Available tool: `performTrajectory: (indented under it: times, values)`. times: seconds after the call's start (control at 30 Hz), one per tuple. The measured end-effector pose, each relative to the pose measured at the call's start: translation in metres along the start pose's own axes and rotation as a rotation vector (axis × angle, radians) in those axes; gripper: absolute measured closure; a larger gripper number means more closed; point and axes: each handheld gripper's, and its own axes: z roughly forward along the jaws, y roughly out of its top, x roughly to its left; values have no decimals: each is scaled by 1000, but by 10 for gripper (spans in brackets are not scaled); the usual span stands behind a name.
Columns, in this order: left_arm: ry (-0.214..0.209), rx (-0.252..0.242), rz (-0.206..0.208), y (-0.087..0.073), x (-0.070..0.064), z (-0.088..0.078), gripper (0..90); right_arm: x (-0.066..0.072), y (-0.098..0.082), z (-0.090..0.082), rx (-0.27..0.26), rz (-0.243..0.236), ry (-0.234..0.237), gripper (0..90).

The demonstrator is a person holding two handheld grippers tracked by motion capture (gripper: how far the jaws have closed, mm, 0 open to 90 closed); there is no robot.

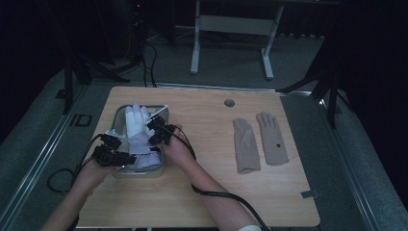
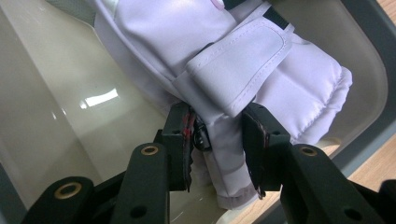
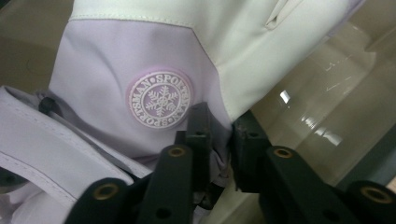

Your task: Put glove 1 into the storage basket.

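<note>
A white and lavender ski glove (image 1: pixel 137 130) lies in a clear shallow tray (image 1: pixel 144 172) at the table's left. My left gripper (image 1: pixel 127 155) reaches into the tray from the left at the glove's cuff. In the left gripper view the cuff and its strap (image 2: pixel 243 65) sit between the jaws of my left gripper (image 2: pixel 217 135), with a dark gap beside the left pad, so it stands open. My right gripper (image 1: pixel 150 138) comes in from the right. Beside the round snowflake badge (image 3: pixel 160 99), the glove's edge (image 3: pixel 219 116) fills the narrow gap of my right gripper (image 3: pixel 220 135), and both pads touch it.
Two beige knit gloves (image 1: pixel 246 144) (image 1: pixel 272 138) lie flat side by side at the right of the wooden table (image 1: pixel 207 192). A round cable hole (image 1: pixel 229 103) sits near the far edge. Black cables trail from both grippers toward the near side.
</note>
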Motion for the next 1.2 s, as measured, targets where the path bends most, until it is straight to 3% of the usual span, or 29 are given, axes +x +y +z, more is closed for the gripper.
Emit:
performTrajectory:
  times: [0.07,0.13,0.17,0.37,0.43,0.5,0.53,0.67,0.97,1.03,1.2]
  values:
    - [0,-1,-2,0,1,0,642,0,1,-3,-5,-8,3,675]
    - [0,-4,-10,0,2,0,641,-1,1,-8,-30,-17,28,551]
    - [0,-4,-10,0,2,0,641,-1,1,-8,-30,-17,28,551]
    - [-6,-11,-23,1,2,0,613,-7,3,-36,-166,-40,47,342]
    - [5,-28,-34,0,3,-2,583,-7,3,-43,-185,-43,60,317]
    - [23,-55,-47,-2,3,-6,552,-8,1,-52,-213,-30,73,215]
    - [31,-70,-49,-2,3,-9,516,-9,-1,-55,-202,-58,89,153]
    - [51,-147,-45,-3,-2,-24,499,-12,-8,-65,-219,-88,77,138]
    - [47,-243,4,1,-26,-34,486,-22,-23,-87,-256,-90,75,137]
    - [14,-289,29,3,-41,-33,497,-28,-32,-96,-259,-99,68,139]
    - [-8,-314,79,8,-64,-28,506,-37,-49,-106,-246,-117,62,139]
